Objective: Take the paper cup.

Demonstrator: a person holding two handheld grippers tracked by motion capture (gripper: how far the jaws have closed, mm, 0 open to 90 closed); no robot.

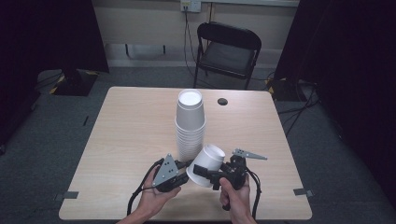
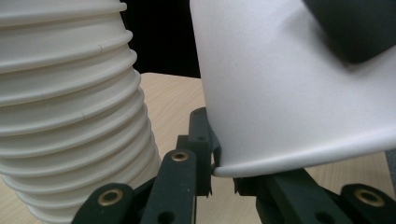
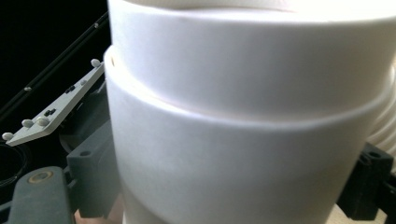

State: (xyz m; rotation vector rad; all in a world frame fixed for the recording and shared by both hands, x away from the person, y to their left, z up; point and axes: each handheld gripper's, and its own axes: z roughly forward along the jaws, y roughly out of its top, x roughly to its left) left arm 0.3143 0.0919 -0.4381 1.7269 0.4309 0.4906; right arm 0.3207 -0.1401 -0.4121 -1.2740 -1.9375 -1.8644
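Note:
A tall stack of upturned white paper cups (image 1: 190, 123) stands mid-table and rises at the left of the left gripper view (image 2: 70, 107). Just in front of it a white cup (image 1: 208, 163) hangs tilted between both grippers, its mouth towards the person. My left gripper (image 1: 180, 173) is shut on the cup's rim, which its two jaw tips (image 2: 219, 172) pinch. My right gripper (image 1: 212, 177) has its jaws either side of the cup's body (image 3: 233, 154), wide apart and not visibly pressing. A step in that wall (image 3: 243, 107) looks like two nested cups.
The wooden table (image 1: 135, 121) has a small round hole (image 1: 222, 101) behind the stack. A black folding chair (image 1: 227, 49) stands beyond the far edge. Dark curtains hang on both sides. The left gripper's grey plate (image 3: 56, 109) is in the right gripper view.

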